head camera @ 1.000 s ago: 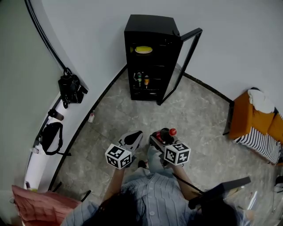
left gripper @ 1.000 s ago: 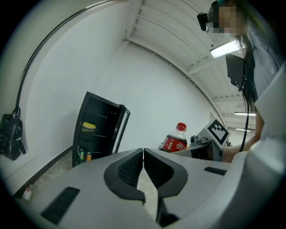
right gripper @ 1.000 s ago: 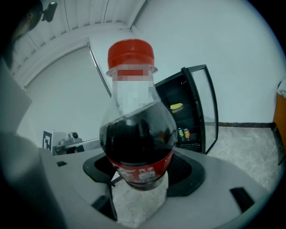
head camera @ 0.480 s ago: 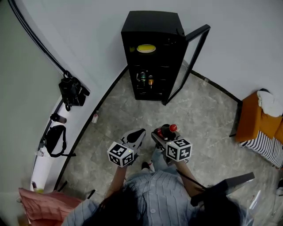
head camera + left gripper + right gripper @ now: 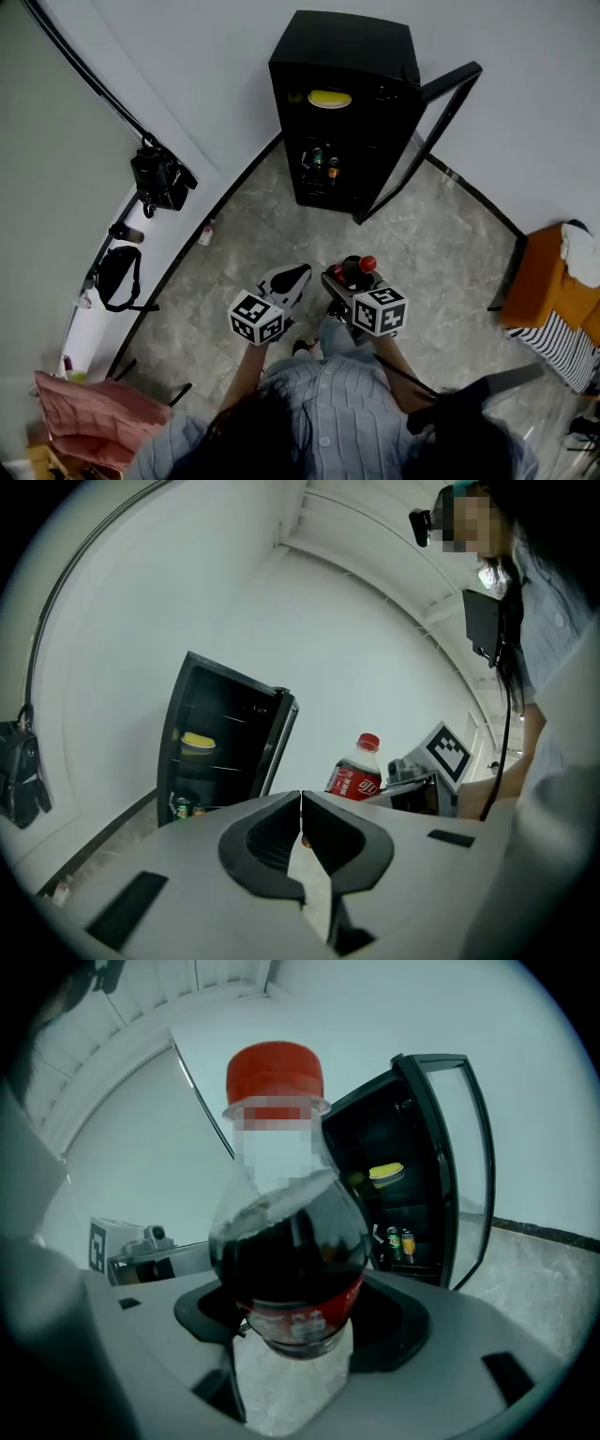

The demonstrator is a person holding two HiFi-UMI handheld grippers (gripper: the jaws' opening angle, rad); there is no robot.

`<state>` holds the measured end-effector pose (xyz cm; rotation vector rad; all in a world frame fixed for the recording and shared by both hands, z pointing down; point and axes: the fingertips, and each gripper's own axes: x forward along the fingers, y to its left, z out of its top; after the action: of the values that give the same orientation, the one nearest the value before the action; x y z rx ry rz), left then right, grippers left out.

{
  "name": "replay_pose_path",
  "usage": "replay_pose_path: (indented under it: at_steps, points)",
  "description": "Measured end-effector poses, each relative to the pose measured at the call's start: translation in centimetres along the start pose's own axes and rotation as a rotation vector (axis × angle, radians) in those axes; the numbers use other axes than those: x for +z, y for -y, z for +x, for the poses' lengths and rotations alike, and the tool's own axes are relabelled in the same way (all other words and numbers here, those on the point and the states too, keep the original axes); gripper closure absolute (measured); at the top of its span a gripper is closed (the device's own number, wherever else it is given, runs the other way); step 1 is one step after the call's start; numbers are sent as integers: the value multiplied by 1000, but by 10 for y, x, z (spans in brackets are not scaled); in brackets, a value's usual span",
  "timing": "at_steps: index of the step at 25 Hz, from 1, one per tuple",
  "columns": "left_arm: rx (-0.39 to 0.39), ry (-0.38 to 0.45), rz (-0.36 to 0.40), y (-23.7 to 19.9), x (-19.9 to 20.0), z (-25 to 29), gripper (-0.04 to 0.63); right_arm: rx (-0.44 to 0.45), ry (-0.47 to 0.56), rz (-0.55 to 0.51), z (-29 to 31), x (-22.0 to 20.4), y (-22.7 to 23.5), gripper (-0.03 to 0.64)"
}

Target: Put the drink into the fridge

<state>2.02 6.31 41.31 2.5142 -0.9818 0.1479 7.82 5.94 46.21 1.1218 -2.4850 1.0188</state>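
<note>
A cola bottle (image 5: 353, 272) with a red cap stands upright in my right gripper (image 5: 345, 280), whose jaws are shut on its lower body; the same cola bottle (image 5: 286, 1251) fills the right gripper view. My left gripper (image 5: 284, 280) hangs beside it, shut with nothing between its tips, and my left gripper (image 5: 301, 803) shows its jaws meeting. Ahead stands a black fridge (image 5: 345, 108) with its glass door (image 5: 427, 131) swung open to the right. Inside it a yellow item (image 5: 329, 97) lies on an upper shelf and two small drinks (image 5: 324, 161) stand lower down.
A grey wall runs behind the fridge. A black bag (image 5: 160, 178) and another bag (image 5: 116, 277) hang on the left wall. An orange seat (image 5: 553, 281) with cloth stands at the right. The stone floor (image 5: 281, 234) lies between me and the fridge.
The fridge has grown larger and shifted right in the head view as I have come closer. Both grippers hold the same pose, the bottle still in the right one.
</note>
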Motion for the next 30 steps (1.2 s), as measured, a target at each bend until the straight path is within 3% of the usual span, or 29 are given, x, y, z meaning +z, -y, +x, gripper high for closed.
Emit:
replay_pose_path:
  at_steps: [13,23,30]
  points:
    - [73,38,-25,-12,13,23,588,43,-16,-15,8,21,31,319]
    - [68,38,-24,-16,18,29,588,28,-4,8,7,27,42,319]
    - [46,-15,-37,-39,8,49,588,-23,-12,41,12,25,62,318]
